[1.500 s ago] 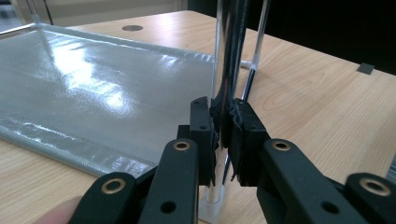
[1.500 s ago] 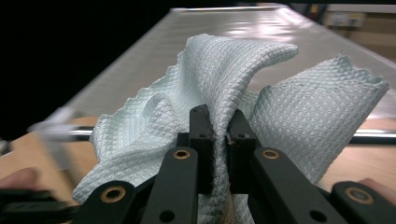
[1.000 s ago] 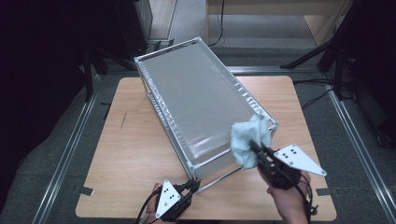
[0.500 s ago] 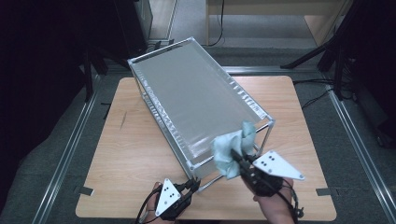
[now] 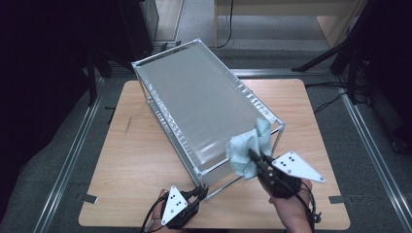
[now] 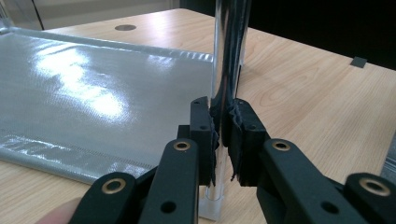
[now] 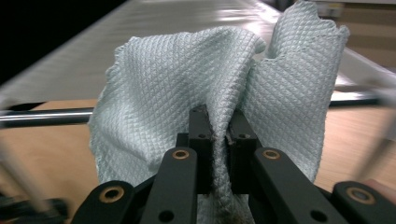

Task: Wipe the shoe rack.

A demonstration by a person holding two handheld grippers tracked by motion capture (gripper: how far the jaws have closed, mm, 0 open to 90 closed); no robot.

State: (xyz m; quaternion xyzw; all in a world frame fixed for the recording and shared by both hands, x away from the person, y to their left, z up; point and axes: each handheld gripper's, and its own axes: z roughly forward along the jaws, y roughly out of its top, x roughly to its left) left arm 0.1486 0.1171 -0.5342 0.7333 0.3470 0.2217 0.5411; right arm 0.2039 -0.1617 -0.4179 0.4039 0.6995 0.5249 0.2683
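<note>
Here the rack (image 5: pixel 204 107), a metal frame with a grey shiny panel on top, stands askew on the wooden table (image 5: pixel 126 160), its long side running from the far left toward the near right. Left gripper (image 5: pixel 199 193) is at the near corner of the rack; in the left gripper view its jaws are clamped on the upright chrome post (image 6: pixel 227 56) at that corner, pads pressed to both sides of the post. The post's foot rests on the table, and a lower grey panel (image 6: pixel 93 93) lies just beside it.

Right gripper (image 5: pixel 253 156) is near the rack's near right end. Its jaws are closed on a pale green cloth (image 5: pixel 250 148) with a diamond weave; in the right gripper view a fold of the cloth (image 7: pixel 205 88) is pinched between the pads and the rest fans out above and to both sides. From above, the cloth lies against the near right corner of the top panel, touching it.
</note>
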